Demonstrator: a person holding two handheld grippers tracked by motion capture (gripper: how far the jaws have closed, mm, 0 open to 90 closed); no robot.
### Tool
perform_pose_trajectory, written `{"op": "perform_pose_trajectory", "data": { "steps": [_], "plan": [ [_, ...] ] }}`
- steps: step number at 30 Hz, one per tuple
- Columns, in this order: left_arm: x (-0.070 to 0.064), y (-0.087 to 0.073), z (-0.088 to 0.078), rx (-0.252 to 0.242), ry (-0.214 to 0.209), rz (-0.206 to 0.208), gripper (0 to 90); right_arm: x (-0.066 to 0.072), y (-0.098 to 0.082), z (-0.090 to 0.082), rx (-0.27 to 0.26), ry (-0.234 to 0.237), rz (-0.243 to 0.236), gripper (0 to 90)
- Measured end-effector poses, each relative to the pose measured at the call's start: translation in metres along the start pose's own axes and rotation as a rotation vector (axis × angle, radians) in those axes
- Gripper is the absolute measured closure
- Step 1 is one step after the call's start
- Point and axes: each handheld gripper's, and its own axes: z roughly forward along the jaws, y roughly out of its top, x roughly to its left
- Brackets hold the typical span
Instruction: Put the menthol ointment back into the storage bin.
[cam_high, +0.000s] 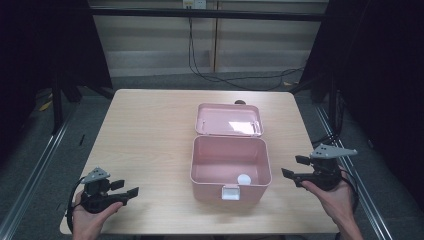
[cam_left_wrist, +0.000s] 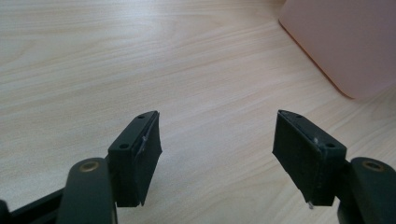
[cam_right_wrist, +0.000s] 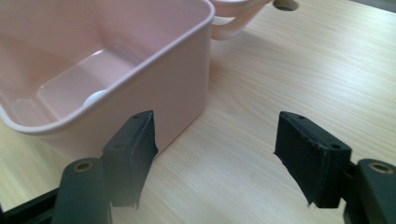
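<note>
Pink box (cam_high: 230, 170) sitting mid-surface (cam_high: 150, 130), lid (cam_high: 229, 120) lying open behind, white ball (cam_high: 244, 178) inside near front wall.
Right tool (cam_high: 292, 167) hovering just beside box's right wall, jaws gaping wide, gripping nothing.
Left tool (cam_high: 125, 190) idling well apart, equally wide, empty.
Judgement: closing lid likely; approach level, avoiding rim.
Box: smooth glossy plastic, rounded corners. Surface: pale woodgrain laminate.

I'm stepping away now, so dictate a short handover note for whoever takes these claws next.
Left claw: open, empty, low over the table's near left corner.
Right claw: open, empty, just right of the pink box.
Box: mid-table, lid swung back, white ball inside near the front wall.
Done: box open, ball in it.
Left: probably closing the lid and fastening the white latch.
</note>
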Motion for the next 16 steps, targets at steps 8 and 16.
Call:
{"op": "perform_pose_trajectory", "data": {
  "steps": [8,16],
  "plan": [
    [0.0,-0.001,-0.001,-0.004,-0.002,-0.007,32.2,-0.001,-0.028,-0.001,-0.047,-0.035,0.063,29.3],
    [0.0,0.0,-0.002,-0.003,-0.002,0.004,32.2,-0.007,-0.043,-0.006,-0.069,-0.044,0.108,28.4]
  ]
}}
